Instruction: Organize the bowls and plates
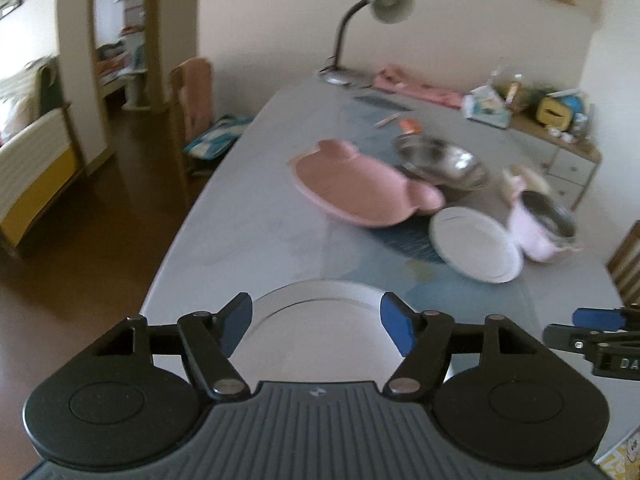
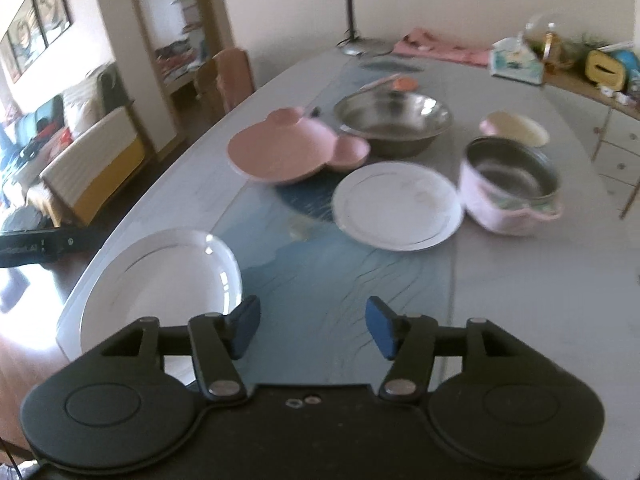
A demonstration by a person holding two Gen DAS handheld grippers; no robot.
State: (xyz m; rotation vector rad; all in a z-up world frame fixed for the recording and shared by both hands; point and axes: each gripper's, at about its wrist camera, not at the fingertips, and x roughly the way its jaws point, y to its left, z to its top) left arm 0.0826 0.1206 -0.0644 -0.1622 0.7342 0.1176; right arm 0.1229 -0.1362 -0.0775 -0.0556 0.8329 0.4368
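A large white plate (image 1: 316,332) (image 2: 160,280) lies at the near edge of the grey table (image 1: 248,208). My left gripper (image 1: 316,326) hovers above it, jaws open with nothing between them. My right gripper (image 2: 312,326) is open too, over the blue runner (image 2: 340,272) just right of that plate. Farther on lie a pink bear-shaped plate (image 1: 360,190) (image 2: 296,152), a smaller white plate (image 1: 476,244) (image 2: 398,204), a steel bowl (image 1: 440,160) (image 2: 394,122), a pink steel-lined bowl (image 1: 544,228) (image 2: 510,188) and a small pink-and-cream bowl (image 2: 514,128).
A desk lamp (image 1: 360,32) stands at the table's far end beside pink cloth (image 1: 416,86) and a tissue pack (image 2: 516,64). A chair (image 1: 192,96) stands at the left side, another chair (image 1: 626,264) at the right. The right gripper's finger (image 1: 592,320) shows at the right edge.
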